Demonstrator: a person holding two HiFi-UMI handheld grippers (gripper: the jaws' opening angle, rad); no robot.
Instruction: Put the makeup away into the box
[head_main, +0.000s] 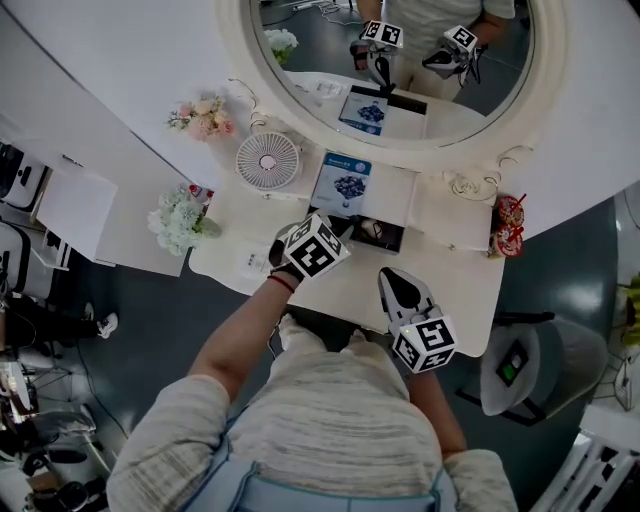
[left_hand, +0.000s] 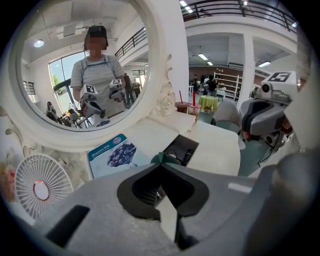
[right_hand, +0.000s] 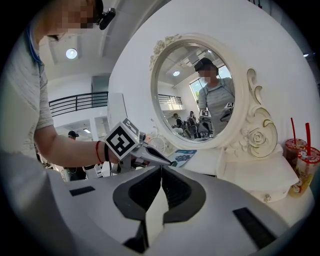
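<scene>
Claws shut, empty; left claw (head_main: 343, 228) angled down toward box (head_main: 388, 242); right claw (head_main: 393, 278) near level

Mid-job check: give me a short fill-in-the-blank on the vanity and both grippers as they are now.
The left gripper and the right gripper both have their jaws ____, with nothing between them.
In the head view, the white fan stands to the ____ of the blue booklet.
The black box lies ____, its inside showing.
Missing words: shut; left; open.
</scene>
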